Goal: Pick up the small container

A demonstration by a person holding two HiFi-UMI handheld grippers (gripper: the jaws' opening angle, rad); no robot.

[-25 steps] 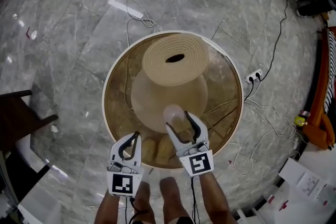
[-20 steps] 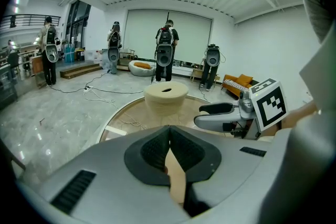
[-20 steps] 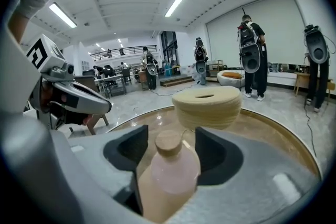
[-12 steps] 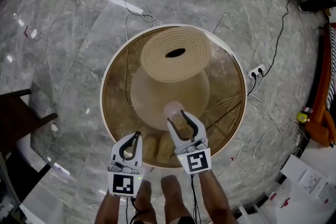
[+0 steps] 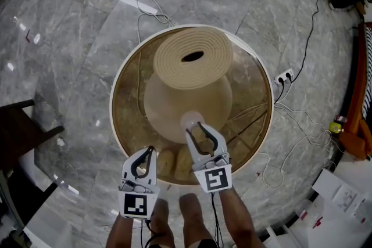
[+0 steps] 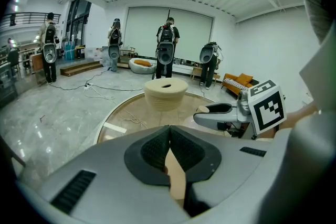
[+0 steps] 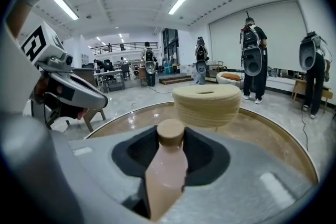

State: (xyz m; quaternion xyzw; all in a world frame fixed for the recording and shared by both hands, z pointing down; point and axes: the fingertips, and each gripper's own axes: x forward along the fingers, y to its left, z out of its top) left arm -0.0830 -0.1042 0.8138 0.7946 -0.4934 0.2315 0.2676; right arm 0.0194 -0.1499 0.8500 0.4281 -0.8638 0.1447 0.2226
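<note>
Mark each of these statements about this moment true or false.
1. The small bottle stands between the jaws of the right gripper. True; those jaws are closing round it.
2. The left gripper holds the bottle. False: its jaws are together with nothing between them.
3. The bottle has a tan cap. True.
4. The table has a square top. False: the top is round, with a pale rim.
5. The coiled tan piece has a dark opening on top. True.
</note>
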